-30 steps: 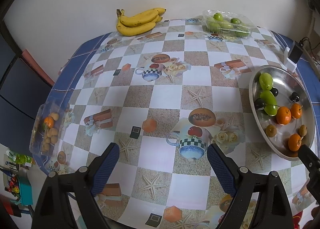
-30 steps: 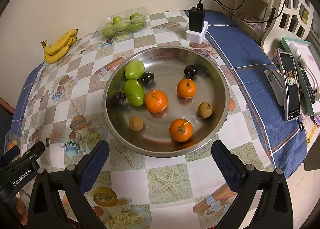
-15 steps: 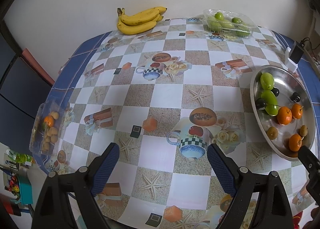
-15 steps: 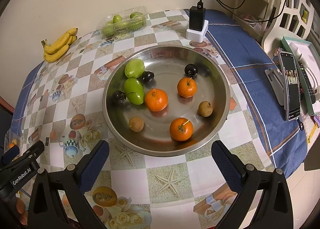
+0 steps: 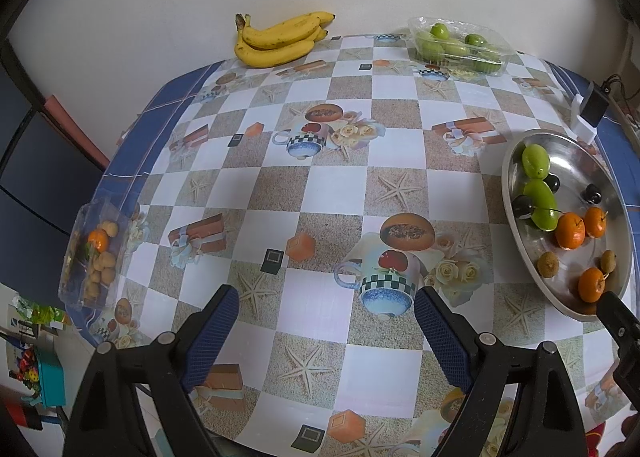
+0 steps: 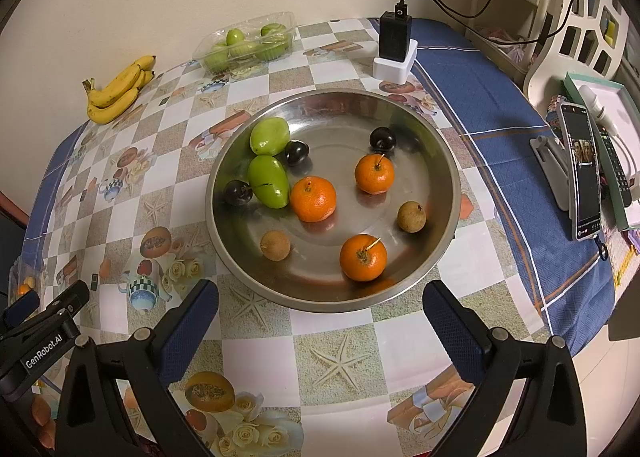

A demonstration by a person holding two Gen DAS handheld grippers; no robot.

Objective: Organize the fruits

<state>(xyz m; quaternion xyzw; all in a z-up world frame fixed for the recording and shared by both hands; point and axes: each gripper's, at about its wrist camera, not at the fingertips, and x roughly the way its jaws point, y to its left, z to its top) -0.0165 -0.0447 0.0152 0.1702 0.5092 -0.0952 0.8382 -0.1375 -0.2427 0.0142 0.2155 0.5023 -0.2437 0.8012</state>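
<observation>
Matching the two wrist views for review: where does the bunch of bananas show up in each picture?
Left wrist view: the bunch of bananas lies top centre, at the table's far edge against the wall.
Right wrist view: the bananas lie upper left, against the same wall.
Shared landmark: the clear tray of green fruit, right of the bananas in both.

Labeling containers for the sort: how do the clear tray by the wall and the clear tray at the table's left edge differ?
The tray by the wall holds only green fruits; the left-edge tray holds small brown fruits plus one orange. The first sits well on the table; the second overhangs the edge. Both are clear plastic, untouched.
</observation>
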